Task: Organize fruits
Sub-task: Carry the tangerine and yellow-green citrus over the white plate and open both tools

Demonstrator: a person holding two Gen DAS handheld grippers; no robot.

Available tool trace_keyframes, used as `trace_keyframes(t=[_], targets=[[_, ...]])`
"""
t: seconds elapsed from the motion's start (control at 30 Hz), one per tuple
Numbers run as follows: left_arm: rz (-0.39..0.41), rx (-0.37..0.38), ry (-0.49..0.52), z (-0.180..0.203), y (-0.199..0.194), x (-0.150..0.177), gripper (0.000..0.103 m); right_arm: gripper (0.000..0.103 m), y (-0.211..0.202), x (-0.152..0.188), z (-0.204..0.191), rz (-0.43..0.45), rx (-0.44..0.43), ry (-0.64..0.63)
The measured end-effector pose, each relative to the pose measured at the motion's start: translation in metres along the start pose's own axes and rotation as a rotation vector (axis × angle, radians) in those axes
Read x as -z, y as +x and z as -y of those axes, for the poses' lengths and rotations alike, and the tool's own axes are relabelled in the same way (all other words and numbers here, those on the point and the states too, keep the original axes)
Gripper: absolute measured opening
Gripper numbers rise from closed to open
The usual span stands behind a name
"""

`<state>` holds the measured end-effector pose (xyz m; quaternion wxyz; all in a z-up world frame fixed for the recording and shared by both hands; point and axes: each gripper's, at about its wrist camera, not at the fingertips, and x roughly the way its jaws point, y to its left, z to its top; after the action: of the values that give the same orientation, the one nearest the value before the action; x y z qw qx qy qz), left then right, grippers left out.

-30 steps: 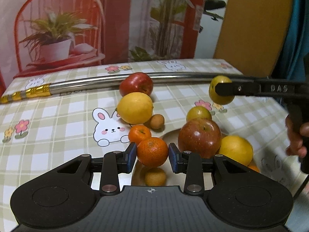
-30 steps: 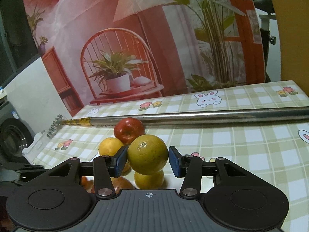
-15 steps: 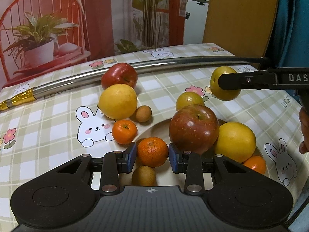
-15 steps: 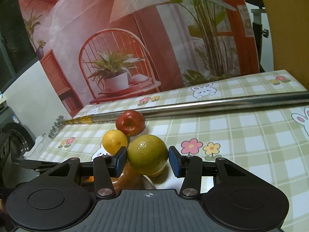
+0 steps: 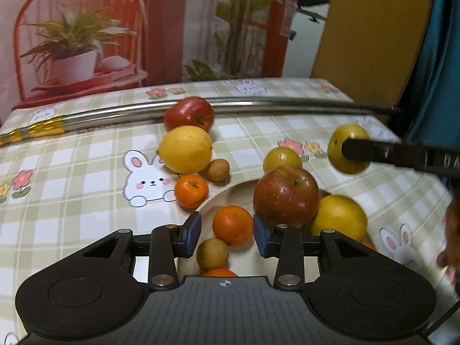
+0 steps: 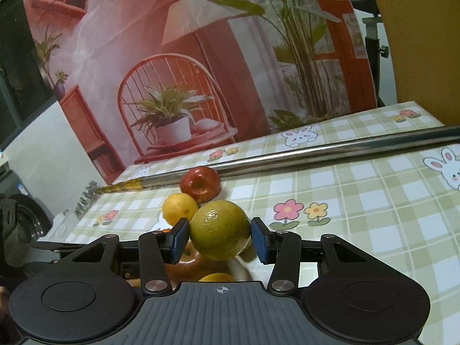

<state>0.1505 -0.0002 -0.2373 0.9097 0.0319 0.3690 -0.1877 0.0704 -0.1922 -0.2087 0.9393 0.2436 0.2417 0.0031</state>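
above plate [image 5: 218, 201]: left gripper [image 5: 227, 230] wide around mandarin [image 5: 233, 224]; right gripper [image 6: 220, 238] clamps round yellow-green fruit [image 6: 220, 230].

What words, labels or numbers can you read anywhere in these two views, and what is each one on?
"DA": pale letters on the side of the black right gripper, which holds a yellow-green round fruit; blurred, and cut off at the picture's edge.
Dark lettering on the long silver metal pole, near its gold band: too blurred to read.
No other text shows in either view.
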Motion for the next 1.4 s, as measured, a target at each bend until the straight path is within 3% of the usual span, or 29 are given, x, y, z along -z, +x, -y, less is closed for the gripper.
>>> trace_keyframes(t=[0.3, 0.5, 0.7, 0.93, 1.23, 1.4], targets=[[0.054, -0.117, -0.1, -0.008, -0.057, 0.01, 0.043, 0.043, -0.014, 0.023, -0.035, -0.037, -0.029, -0.083], [0.083, -0.184, -0.164, -0.016, -0.092, 0.03, 0.043, 0.043, -0.018, 0.049, -0.07, -0.126, -0.044, -0.166], [0.128, -0.206, -0.218, -0.023, -0.119, 0.045, 0.049, 0.043, -0.02, 0.069, -0.108, -0.212, -0.088, -0.296], [0.135, -0.206, -0.242, -0.028, -0.121, 0.051, 0.049, 0.043, -0.013, 0.075, -0.11, -0.266, -0.058, -0.282], [0.102, -0.184, -0.239, -0.027, -0.11, 0.055, 0.049, 0.044, 0.004, 0.082, -0.1, -0.344, -0.098, -0.237], [0.092, -0.185, -0.218, -0.023, -0.107, 0.055, 0.049, 0.044, 0.006, 0.082, -0.098, -0.341, -0.111, -0.233]])
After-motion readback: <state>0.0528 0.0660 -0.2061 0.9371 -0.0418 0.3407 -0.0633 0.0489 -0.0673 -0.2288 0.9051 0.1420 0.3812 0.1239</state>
